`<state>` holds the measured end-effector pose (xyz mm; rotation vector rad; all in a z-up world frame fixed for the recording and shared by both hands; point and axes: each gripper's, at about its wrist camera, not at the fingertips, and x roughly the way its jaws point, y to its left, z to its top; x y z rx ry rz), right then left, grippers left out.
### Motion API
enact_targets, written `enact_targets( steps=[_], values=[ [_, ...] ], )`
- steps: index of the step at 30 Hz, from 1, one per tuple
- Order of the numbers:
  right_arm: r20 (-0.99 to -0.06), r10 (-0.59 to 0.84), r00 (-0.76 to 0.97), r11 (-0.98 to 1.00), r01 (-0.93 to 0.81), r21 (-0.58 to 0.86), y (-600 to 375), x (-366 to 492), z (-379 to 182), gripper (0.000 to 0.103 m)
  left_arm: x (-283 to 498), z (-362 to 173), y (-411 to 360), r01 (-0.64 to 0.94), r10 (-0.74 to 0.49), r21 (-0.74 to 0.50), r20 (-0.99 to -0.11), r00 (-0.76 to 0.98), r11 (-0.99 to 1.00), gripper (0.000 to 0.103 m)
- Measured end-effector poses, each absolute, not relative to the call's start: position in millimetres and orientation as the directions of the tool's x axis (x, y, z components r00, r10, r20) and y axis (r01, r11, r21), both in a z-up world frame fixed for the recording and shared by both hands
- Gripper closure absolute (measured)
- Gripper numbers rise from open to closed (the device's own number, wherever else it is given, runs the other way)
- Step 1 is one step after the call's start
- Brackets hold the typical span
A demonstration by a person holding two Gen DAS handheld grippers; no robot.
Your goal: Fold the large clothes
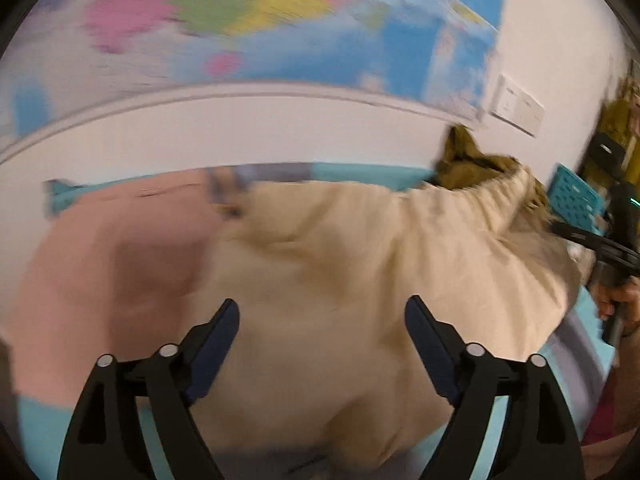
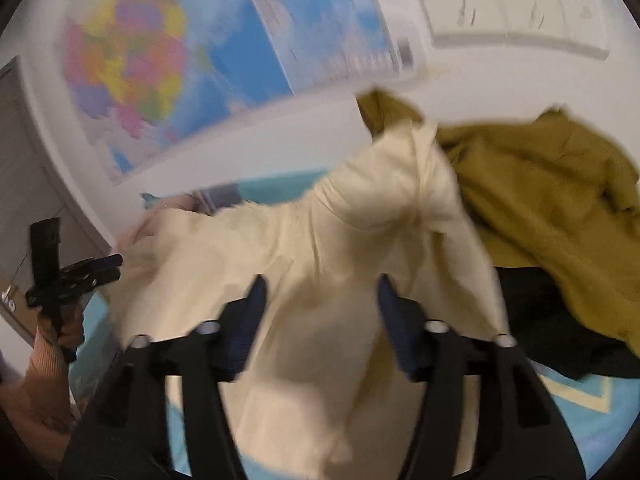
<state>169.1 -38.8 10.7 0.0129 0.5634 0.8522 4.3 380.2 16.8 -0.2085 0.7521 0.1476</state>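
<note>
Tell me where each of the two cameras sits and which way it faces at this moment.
Left wrist: sits behind the left gripper, jaws apart, facing the cream garment, pink garment and wall map; the right gripper and hand show at right.
Right wrist: sits behind the right gripper, jaws apart, facing the cream garment, mustard garment and map; the left gripper and hand show at left.
Shared: cream garment, map, the bed's turquoise sheet.
</note>
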Motion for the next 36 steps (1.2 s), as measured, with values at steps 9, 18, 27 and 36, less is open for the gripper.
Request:
enact_targets(
  steps=[9,18,27,36],
  values=[
    [-0.521,0.656,0.546,0.742,-0.594,0.311,-115.8,152.7,-47.3,0.015,-29.8,-18.2,402.1,-0.242,0.020,-0.208,-0.717,0.696,0.948,0.013],
    [-0.505,0.758,0.413,0.630,-0.663,0.404,-99.1,163.4,-54.8,0.089,-24.8,-23.8,390.1,-0.201,-0.110,-0.345,-0.703,0.703,0.917,0.087],
    [-0.468,0.736,0.490,0.675,-0.587,0.447,-196.7,118.0,-25.6,0.093,-102.2,-26.4,398.7,-0.232,-0.259,-0.564,-0.656,0.709,0.793,0.092],
    [-0.529,0.618,0.582,0.785,-0.496,0.371,-197.5,120.2,-30.8,0.045,-108.2,-21.2,387.1,-0.300,-0.109,-0.414,-0.722,0.683,0.860,0.052]
  ],
)
